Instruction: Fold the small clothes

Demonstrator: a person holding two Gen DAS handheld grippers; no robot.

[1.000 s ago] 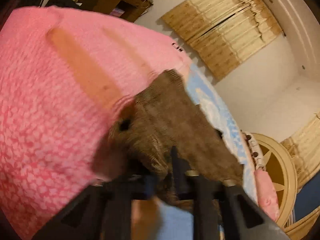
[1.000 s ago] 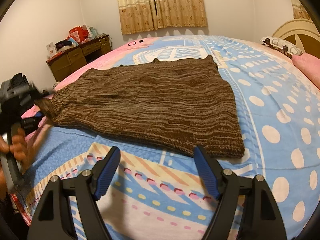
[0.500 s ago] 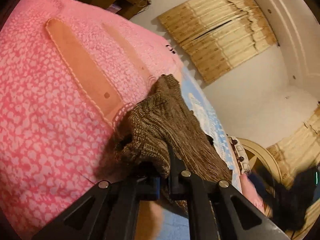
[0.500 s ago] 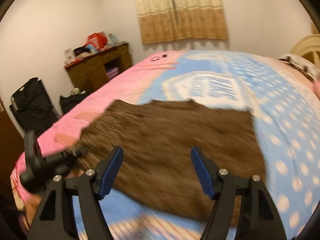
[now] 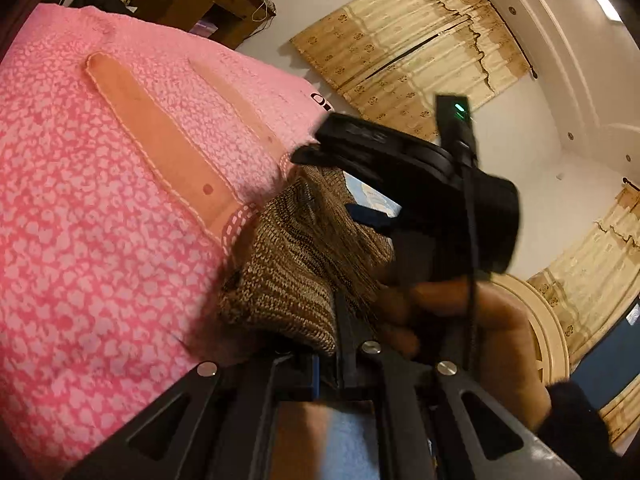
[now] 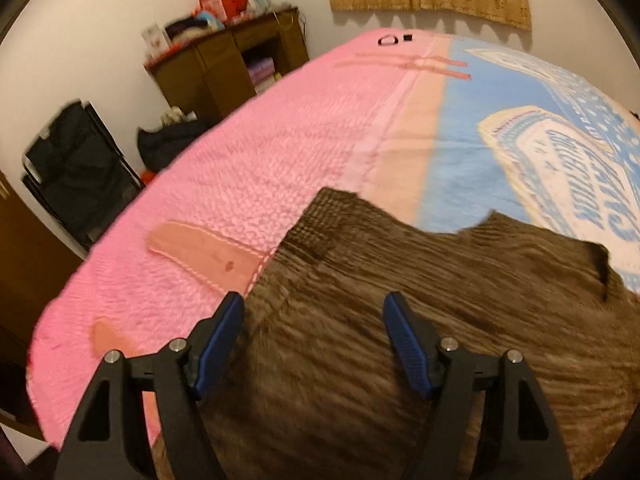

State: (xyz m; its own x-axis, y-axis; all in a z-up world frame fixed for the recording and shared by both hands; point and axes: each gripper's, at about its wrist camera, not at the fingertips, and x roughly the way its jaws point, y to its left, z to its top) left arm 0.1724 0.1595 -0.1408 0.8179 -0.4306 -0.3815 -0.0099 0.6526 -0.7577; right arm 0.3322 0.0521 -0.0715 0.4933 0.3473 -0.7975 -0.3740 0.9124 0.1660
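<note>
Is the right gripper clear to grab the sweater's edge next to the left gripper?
Probably yes. The right gripper hangs over the brown sweater, jaws opening with nothing between them. The left gripper pinches a bunched corner beside it; nothing else blocks.

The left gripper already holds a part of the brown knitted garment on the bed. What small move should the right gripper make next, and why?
Probably the right gripper should come down and close on the brown knitted garment near its edge by the pink bedspread. Its jaws are opening above the cloth with nothing between them, while the left gripper is shut on a bunched part; a second grip would allow the fold.
</note>
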